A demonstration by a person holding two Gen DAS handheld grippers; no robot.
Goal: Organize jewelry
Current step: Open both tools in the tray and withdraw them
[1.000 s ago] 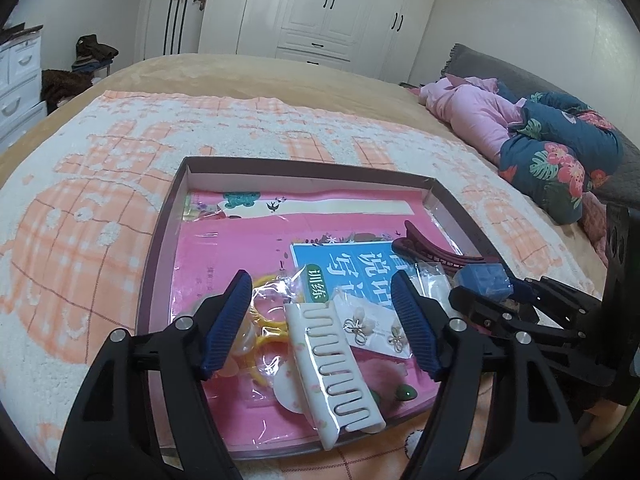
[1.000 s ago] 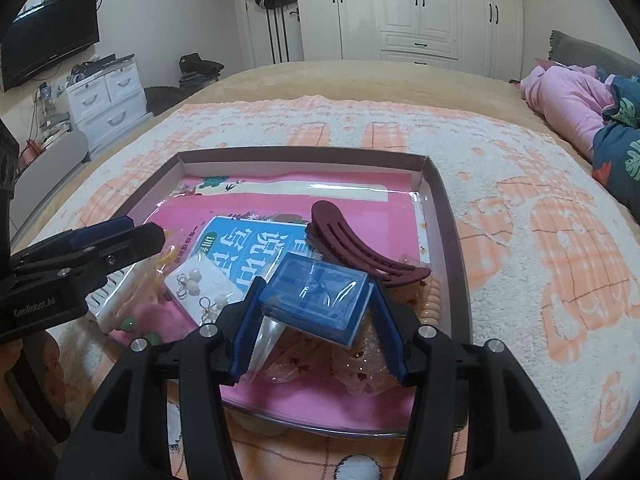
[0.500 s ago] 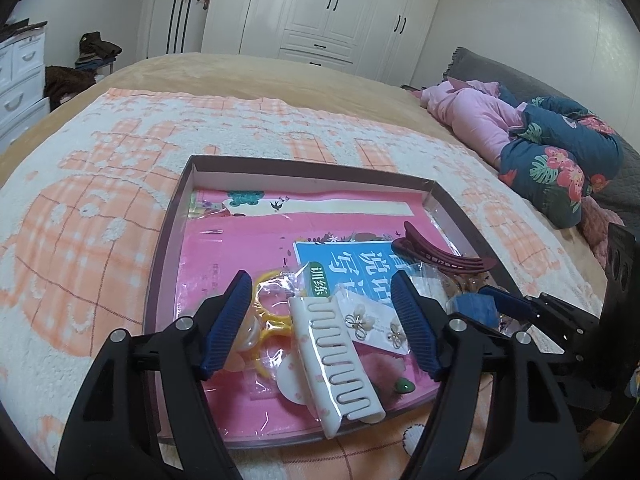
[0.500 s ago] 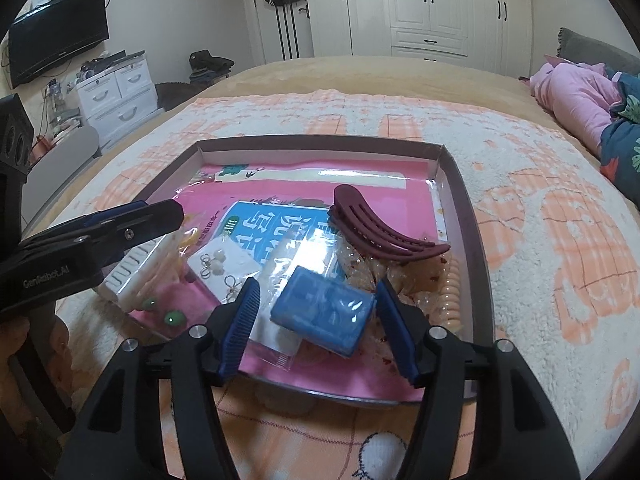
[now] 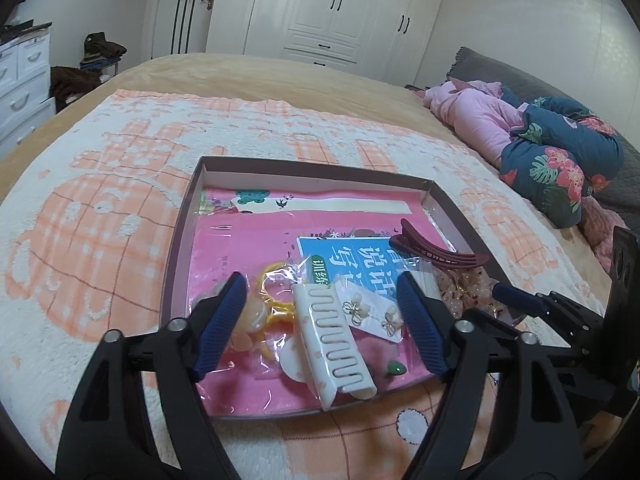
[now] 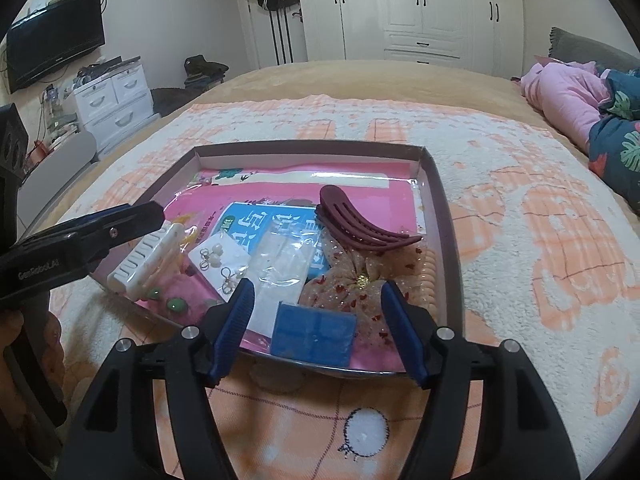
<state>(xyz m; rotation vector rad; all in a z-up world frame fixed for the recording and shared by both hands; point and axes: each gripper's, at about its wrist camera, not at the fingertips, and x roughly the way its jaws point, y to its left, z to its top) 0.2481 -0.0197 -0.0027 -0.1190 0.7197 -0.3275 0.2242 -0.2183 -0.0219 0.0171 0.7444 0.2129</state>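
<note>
The jewelry lies scattered in a shallow tray (image 6: 447, 216) on the bed, which is covered by a peach and white blanket (image 6: 540, 208). I hold both tongs low over the tray's near edge, each tilted downward and pointing away from me across the bed.

My left tongs (image 5: 320, 324) have just been opening and now stand spread apart, gripping nothing. Between their blue pads, but untouched by them, lie a white comb clip (image 5: 332, 344), a yellow ring in a clear bag (image 5: 276, 296), and a white card of earrings (image 5: 372, 312). A small green stud (image 5: 396, 369) sits on the pink tray liner just past the clip.

My right tongs (image 6: 316, 320) have also just been opening and are spread wide, holding nothing. A blue box (image 6: 314, 334) rests on the tray's near edge between the pads, with a clear gap on each side. Just beyond it lie a sheer spotted bow (image 6: 356, 280) and a clear plastic bag (image 6: 280, 268). A dark red hair claw (image 6: 360, 224) sits farther back, near the tray's right wall, and a row of peach beads (image 6: 428, 276) lies beside the bow.

In the right view my left tongs reach in from the left over the comb clip. A pink and a floral bundle of bedding (image 5: 552, 152) lie at the bed's far right.
</note>
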